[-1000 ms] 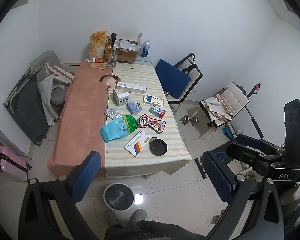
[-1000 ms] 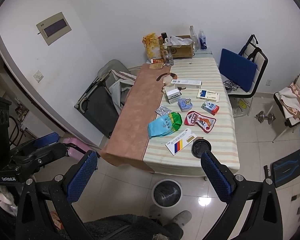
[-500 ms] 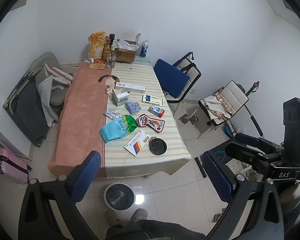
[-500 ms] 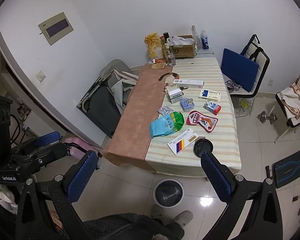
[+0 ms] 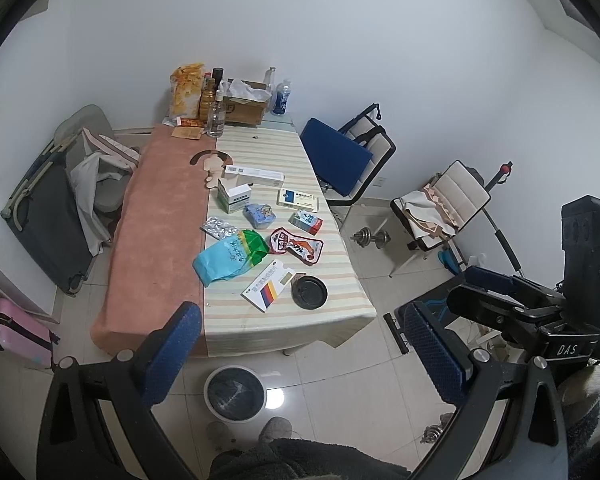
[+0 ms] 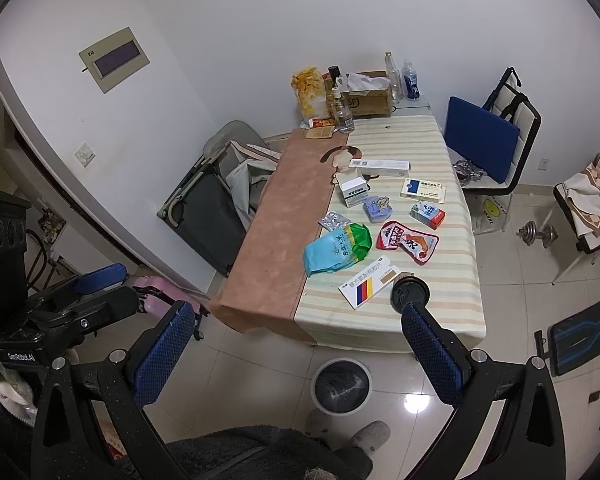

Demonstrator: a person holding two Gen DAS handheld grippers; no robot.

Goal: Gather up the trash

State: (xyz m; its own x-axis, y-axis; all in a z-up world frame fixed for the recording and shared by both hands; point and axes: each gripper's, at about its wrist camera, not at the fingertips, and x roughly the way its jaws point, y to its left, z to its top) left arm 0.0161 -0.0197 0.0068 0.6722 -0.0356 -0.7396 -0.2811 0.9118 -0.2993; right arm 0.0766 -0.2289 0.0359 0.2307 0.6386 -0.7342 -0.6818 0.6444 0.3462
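Both grippers, left (image 5: 296,352) and right (image 6: 296,352), have drifted slightly; jaws wide and empty. Trash still lies on the bench (image 5: 332,300); bin (image 5: 235,393) waits below.

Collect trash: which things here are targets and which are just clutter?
Job: waste bin; blue-green bag; red pouch; black lid; blister pack; both grippers, open and empty.

Clutter, likely: dumbbell; blue cushion; pink suitcase.
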